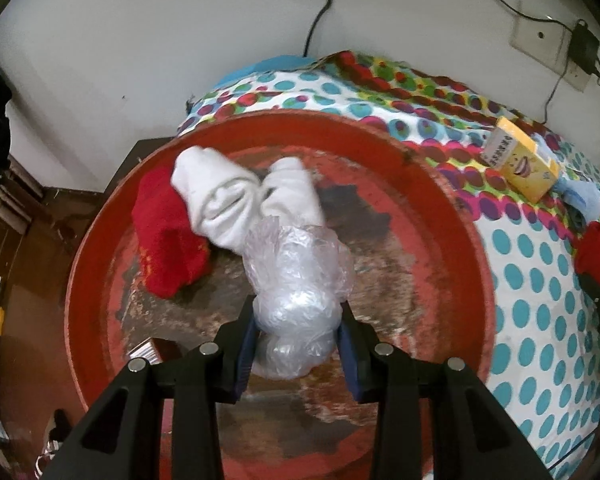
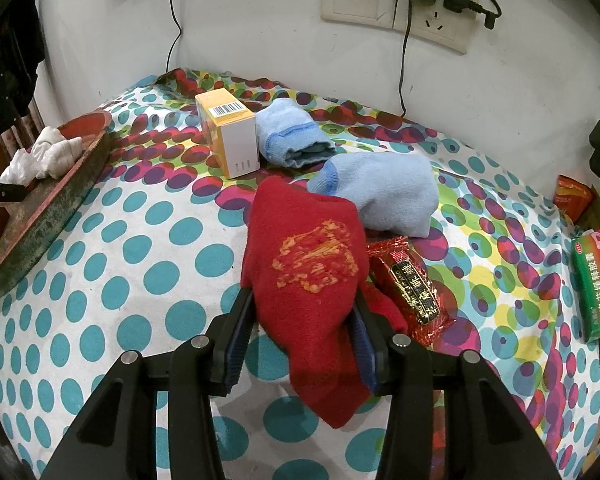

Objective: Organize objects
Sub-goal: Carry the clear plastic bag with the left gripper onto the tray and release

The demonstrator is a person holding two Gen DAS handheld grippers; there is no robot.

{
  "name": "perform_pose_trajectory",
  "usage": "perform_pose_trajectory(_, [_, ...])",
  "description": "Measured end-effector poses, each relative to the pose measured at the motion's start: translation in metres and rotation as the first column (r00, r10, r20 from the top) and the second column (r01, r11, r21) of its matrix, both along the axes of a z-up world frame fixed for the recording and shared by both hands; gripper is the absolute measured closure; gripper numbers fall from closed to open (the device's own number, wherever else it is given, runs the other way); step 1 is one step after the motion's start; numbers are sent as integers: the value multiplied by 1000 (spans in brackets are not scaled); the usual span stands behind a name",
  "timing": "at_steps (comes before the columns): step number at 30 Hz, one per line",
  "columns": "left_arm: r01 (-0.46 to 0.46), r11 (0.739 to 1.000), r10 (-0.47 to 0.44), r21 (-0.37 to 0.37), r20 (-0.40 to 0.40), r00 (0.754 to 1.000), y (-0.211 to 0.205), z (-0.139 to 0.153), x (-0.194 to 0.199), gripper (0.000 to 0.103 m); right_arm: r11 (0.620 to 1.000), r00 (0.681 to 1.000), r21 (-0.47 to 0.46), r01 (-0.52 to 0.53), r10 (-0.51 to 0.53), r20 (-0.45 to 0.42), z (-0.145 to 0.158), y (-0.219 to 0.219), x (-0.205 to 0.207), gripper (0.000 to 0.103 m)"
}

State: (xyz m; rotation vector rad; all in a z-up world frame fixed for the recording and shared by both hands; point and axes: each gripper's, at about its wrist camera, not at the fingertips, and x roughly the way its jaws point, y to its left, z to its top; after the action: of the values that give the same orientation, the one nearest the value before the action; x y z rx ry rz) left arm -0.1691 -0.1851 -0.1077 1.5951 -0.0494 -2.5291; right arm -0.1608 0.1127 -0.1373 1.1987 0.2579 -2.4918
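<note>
A polka-dot bedspread (image 2: 140,240) is lying against a white wall with a socket (image 2: 432,20). The left gripper (image 1: 298,344) is clamping crumpled clear plastic (image 1: 296,280) over the red tray (image 1: 452,248); the right gripper (image 2: 300,340) is pinching a red sock (image 2: 316,280), its length running away from the camera over the bedspread

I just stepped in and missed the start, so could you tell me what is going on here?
A person is sorting things off a polka-dot bedspread into a round red tray. The left gripper holds a crumpled clear plastic bag over the tray, where a white sock and a red sock already lie. The right gripper holds another red sock above the bed.
</note>
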Motion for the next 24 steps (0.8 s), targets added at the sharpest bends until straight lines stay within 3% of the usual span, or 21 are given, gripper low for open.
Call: perform_pose_trajectory(24, [-73,997,73,8,27,997,-67,-13,13,64,1000,1000,10,4,-4,-4,-1,-2,0,58])
